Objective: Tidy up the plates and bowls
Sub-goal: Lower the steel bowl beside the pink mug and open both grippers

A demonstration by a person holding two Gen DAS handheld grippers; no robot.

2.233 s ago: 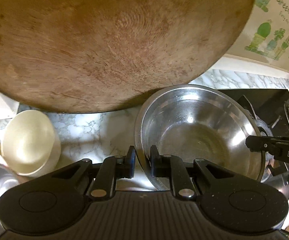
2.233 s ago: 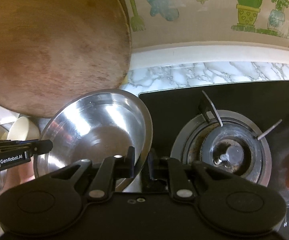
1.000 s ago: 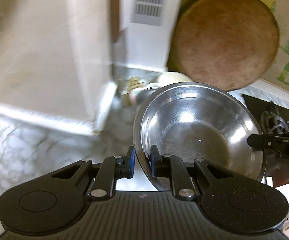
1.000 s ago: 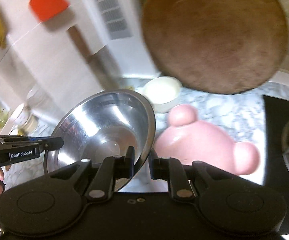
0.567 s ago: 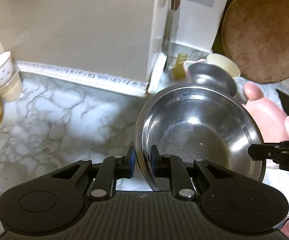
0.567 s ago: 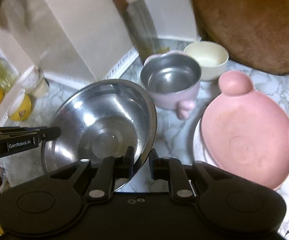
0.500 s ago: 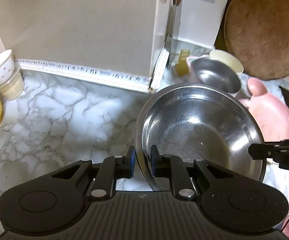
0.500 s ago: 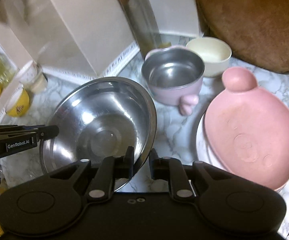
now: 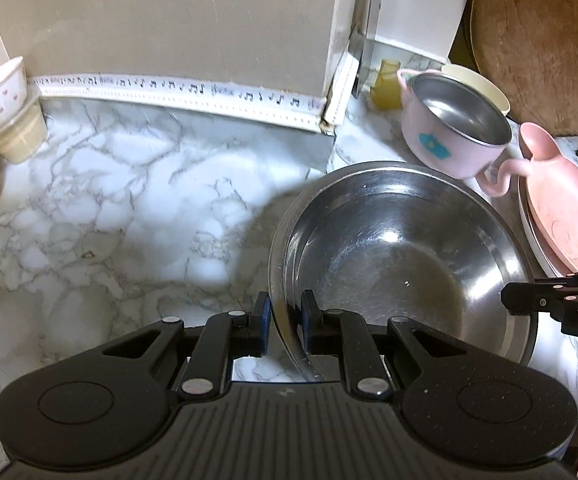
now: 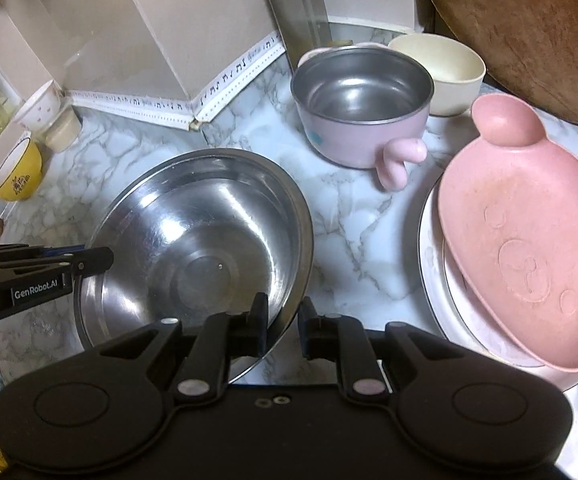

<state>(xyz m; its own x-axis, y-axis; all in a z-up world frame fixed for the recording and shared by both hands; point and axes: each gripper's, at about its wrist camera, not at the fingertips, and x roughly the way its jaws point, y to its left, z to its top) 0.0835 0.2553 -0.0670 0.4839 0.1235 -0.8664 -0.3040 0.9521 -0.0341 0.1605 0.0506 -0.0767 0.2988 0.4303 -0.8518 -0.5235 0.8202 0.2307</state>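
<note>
Between both claws hangs the steel bowl (image 9: 401,256), its rim pinched by the left claw (image 9: 285,322) on one side and the right claw (image 10: 283,320) on the opposite side, each clamped tight. Whether it touches the marble counter (image 9: 129,216), I can't tell. Ahead of the right claw sits the pink pot (image 10: 363,108). Only the right view shows the pink plate (image 10: 525,252) whole, and the left claw's far grip.

Large steel bowl (image 9: 405,264), upright, empty, low over marble counter (image 9: 129,208)
</note>
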